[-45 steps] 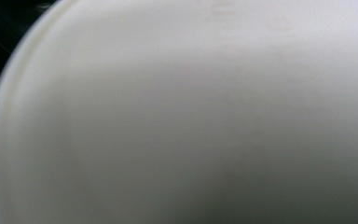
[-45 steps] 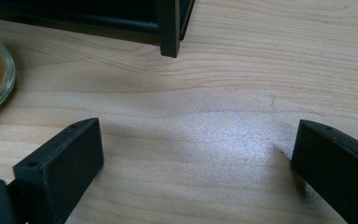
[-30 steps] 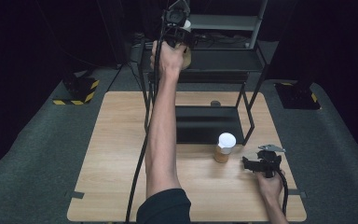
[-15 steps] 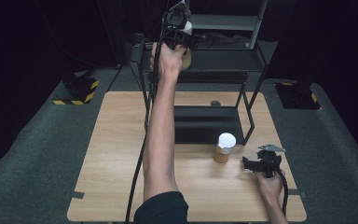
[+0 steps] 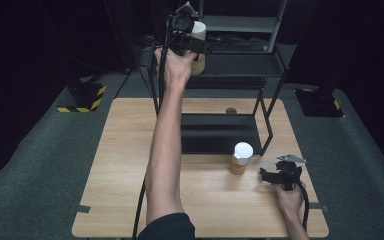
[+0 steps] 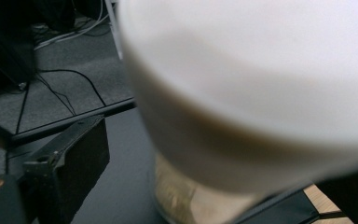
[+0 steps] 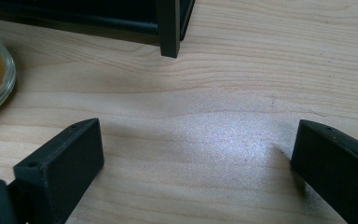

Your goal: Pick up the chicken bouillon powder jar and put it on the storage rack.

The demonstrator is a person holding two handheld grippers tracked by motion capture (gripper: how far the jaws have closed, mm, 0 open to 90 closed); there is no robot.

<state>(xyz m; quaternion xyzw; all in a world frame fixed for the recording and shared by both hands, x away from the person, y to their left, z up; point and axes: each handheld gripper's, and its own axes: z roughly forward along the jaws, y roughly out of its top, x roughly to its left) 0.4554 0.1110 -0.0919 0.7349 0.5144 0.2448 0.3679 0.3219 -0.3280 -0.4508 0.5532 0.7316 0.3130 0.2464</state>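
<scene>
The white-lidded jar (image 5: 198,47) stands between the just-opened left hand-held gripper (image 5: 192,45) jaws.

Count: two white-lidded jars, one on the shelf rack's upper tier (image 5: 198,47), one on the table (image 5: 241,158). One black shelf rack (image 5: 240,80). One wooden table (image 5: 115,165). Two handheld grippers, left (image 5: 192,42) up at the shelf jar, right (image 5: 275,176) low over the table. Two yellow-and-black striped blocks on the floor, one left of the table (image 5: 82,97), one right of it (image 5: 322,102).
</scene>
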